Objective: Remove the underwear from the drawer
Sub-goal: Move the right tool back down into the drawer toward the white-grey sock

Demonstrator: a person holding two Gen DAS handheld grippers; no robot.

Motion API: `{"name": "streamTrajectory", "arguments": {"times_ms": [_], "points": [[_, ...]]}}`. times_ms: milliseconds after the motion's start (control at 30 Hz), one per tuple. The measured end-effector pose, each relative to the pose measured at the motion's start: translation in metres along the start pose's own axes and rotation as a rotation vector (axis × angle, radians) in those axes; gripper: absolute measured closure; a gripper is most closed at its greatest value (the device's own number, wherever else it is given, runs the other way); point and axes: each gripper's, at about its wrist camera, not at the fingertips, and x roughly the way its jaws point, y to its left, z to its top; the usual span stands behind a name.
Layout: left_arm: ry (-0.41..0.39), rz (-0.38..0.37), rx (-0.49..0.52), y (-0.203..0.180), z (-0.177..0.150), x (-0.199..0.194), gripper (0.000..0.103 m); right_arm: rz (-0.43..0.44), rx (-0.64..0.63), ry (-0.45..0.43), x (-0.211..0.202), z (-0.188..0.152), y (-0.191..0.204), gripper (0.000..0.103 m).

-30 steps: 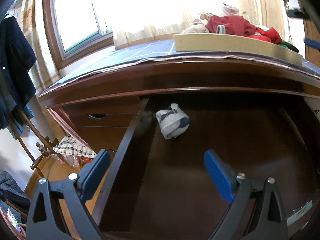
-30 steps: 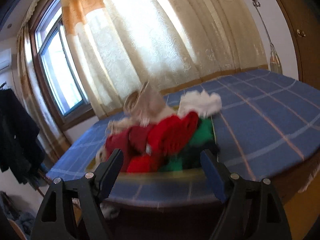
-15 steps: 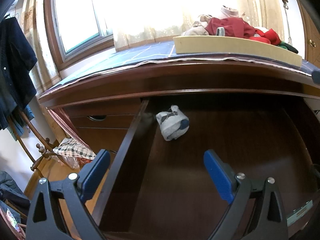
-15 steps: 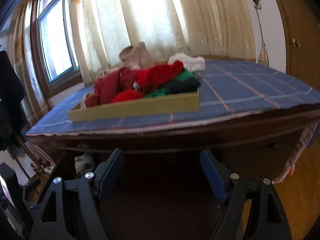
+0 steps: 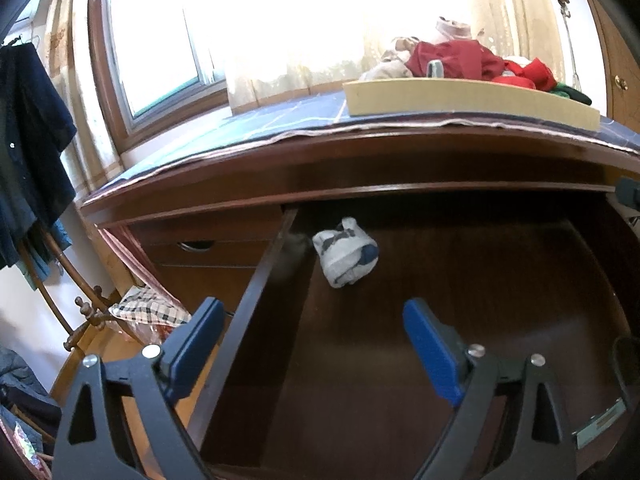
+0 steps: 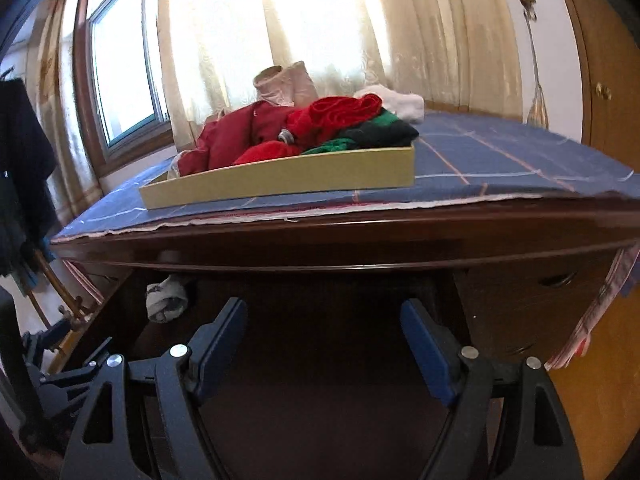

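Drawer [image 5: 460,340]: pulled out of the dark wooden desk; the interior is a bare brown floor apart from one item.

Underwear [image 5: 345,251]: a rolled white-and-grey bundle with a dark blue patch, lying on the drawer floor at the far left corner, just beside the left side wall and below the desk edge. In the right wrist view the same bundle [image 6: 166,298] appears at the left, under the desk's front edge.

Left gripper [image 5: 312,344]: positioned over the near end of the drawer, pointing down and forward toward the bundle. The jaws are closing, yet the blue pads stand well apart. Nothing lies between them; the bundle is well ahead of the fingertips. The left finger hangs outside the drawer's left wall, the right finger over the drawer floor.

Right gripper [image 6: 322,338]: aimed at the dark opening under the desk top. Jaws spread wide, with nothing held and nothing between the pads.

Tray [image 6: 280,180]: a shallow yellow-green box on the blue checked cloth [image 6: 500,160] that covers the desk top; it holds a heap of red, green, black and pale garments [image 6: 304,126].

Surroundings: a curtained window [image 5: 168,40] behind the desk; dark clothing [image 5: 28,140] hanging at the left.
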Motion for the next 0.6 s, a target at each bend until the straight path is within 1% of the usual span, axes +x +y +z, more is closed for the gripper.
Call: {"name": "streamTrajectory", "arguments": {"times_ms": [100,167,200,233,267,367,467,533,567,600], "points": [[0.002,-0.002,-0.013,0.002,0.0,0.001,0.01,0.013,0.0,0.009,0.001,0.001,0.0,0.022],[-0.002,-0.006,-0.016,0.002,0.0,-0.001,0.01,0.045,0.042,0.023,-0.003,0.001,-0.006,0.022],[0.002,-0.01,-0.013,0.002,0.0,0.0,0.01,0.092,0.082,0.015,-0.013,0.002,-0.01,0.022],[0.001,-0.01,-0.012,0.001,0.0,0.0,0.01,0.115,0.096,0.002,-0.023,0.004,-0.012,0.022],[-0.001,-0.005,-0.012,0.001,0.0,0.0,0.01,0.12,0.088,-0.016,-0.037,0.008,-0.011,0.022],[-0.003,-0.007,-0.015,0.002,0.0,0.0,0.01,0.076,-0.016,-0.084,-0.091,0.022,-0.008,0.022],[-0.005,-0.008,-0.023,0.002,0.0,0.0,0.01,-0.043,-0.122,-0.149,-0.147,0.034,-0.011,0.022],[-0.002,-0.009,-0.023,0.001,0.0,0.001,0.01,-0.102,-0.158,-0.164,-0.173,0.039,-0.016,0.022],[0.0,-0.01,-0.025,0.002,0.0,0.002,0.01,-0.112,-0.17,-0.168,-0.18,0.04,-0.018,0.017],[0.0,-0.008,-0.029,0.002,0.0,0.002,0.01,-0.109,-0.187,-0.165,-0.185,0.041,-0.019,0.008]]}}
